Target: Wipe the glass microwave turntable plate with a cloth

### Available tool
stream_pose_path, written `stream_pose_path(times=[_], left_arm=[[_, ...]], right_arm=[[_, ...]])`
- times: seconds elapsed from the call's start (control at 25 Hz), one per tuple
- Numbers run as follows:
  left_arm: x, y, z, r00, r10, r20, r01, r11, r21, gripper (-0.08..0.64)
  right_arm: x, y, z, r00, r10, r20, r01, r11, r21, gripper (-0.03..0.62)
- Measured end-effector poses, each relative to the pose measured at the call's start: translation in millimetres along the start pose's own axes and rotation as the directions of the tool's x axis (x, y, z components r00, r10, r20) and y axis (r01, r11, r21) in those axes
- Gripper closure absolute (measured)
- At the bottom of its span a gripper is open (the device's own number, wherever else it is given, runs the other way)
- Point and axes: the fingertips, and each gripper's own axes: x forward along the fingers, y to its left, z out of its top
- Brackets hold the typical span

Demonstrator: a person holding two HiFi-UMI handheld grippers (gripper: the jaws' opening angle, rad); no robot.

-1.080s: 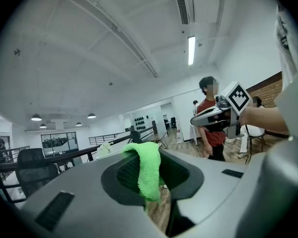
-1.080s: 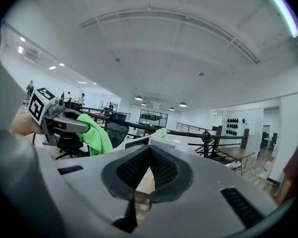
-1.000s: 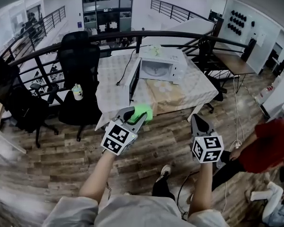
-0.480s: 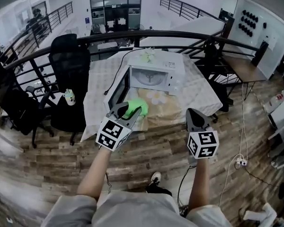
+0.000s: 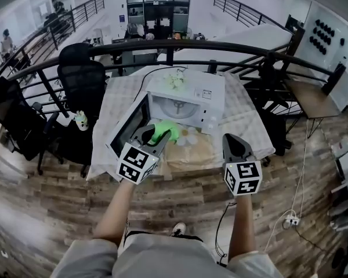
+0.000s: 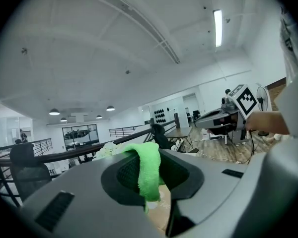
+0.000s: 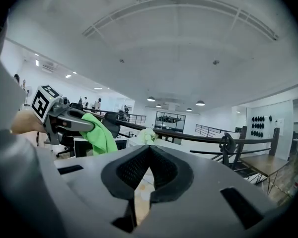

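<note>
- My left gripper (image 5: 160, 134) has its jaws clamped on the green cloth (image 5: 165, 130). A fold drapes over the tips, so fabric would meet the glass first.
- My right gripper (image 5: 232, 141) is pinched together on nothing and held level beside the left. I judge it is kept free to steady or draw out the plate.
- The microwave (image 5: 206, 94) stands on the table (image 5: 243, 120) with its door (image 5: 126, 130) swung open. The glass turntable plate (image 5: 176, 105) appears to sit inside the cavity, ahead of both grippers and untouched.
</note>
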Motion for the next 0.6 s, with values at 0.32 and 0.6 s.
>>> stream_pose_path(times=[0.32,0.6], left_arm=[[54,44,-27,0.998,0.043,-0.052,-0.044,0.998,-0.037,0.471],[103,101,-87,0.993,0.069,-0.099,-0.079,0.992,-0.096,0.471]], right_arm=[[65,-23,-18,1.000,0.015,-0.016,-0.014,1.000,0.015,0.578],[131,-11,-49,0.994,-0.003,-0.105,0.005,1.000,0.016,0.578]])
